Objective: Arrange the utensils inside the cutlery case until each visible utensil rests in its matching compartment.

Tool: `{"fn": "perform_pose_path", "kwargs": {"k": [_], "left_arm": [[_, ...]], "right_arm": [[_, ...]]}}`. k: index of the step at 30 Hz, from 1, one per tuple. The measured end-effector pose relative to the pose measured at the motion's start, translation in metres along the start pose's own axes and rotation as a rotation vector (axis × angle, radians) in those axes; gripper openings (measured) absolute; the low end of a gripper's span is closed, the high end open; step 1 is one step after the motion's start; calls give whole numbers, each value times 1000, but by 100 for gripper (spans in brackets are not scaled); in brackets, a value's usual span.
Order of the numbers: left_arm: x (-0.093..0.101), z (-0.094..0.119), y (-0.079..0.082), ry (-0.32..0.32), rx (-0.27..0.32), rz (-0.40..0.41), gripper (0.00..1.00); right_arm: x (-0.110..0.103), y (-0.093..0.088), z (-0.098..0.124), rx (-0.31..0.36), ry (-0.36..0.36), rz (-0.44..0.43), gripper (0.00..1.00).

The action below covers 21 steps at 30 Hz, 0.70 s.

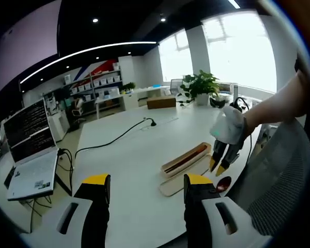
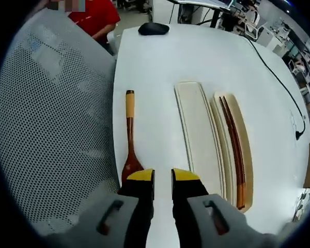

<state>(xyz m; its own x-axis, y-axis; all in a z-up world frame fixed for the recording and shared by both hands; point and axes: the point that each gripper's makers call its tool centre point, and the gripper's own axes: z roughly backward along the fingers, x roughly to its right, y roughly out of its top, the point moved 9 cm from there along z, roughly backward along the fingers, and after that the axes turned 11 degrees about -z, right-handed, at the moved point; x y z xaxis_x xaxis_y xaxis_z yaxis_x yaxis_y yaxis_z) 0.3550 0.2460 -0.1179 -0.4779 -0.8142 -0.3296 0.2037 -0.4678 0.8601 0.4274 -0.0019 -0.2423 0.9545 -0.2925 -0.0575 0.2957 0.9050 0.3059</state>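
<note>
— Right gripper (image 2: 161,176)?
— Narrowly parted, empty; hides bowl of brown wooden spoon (image 2: 129,135), lower centre.
— Left gripper (image 1: 146,181)?
— Wide, empty. Dark chopsticks (image 2: 234,147) inside beige cutlery case (image 2: 244,150), right; tips indistinct.

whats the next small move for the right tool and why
Probably slide the right tool sideways over the wooden spoon and lower onto it: the spoon lies on the table outside the cutlery case, where the chopsticks already rest, and the tool looks open and empty.
</note>
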Motion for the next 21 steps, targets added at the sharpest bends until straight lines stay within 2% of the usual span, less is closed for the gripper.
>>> {"fn": "perform_pose_path", "kwargs": {"k": [21], "left_arm": [[-3, 3, 0, 13, 6, 12, 59]], "right_arm": [[-40, 16, -23, -30, 96, 97, 10]]}}
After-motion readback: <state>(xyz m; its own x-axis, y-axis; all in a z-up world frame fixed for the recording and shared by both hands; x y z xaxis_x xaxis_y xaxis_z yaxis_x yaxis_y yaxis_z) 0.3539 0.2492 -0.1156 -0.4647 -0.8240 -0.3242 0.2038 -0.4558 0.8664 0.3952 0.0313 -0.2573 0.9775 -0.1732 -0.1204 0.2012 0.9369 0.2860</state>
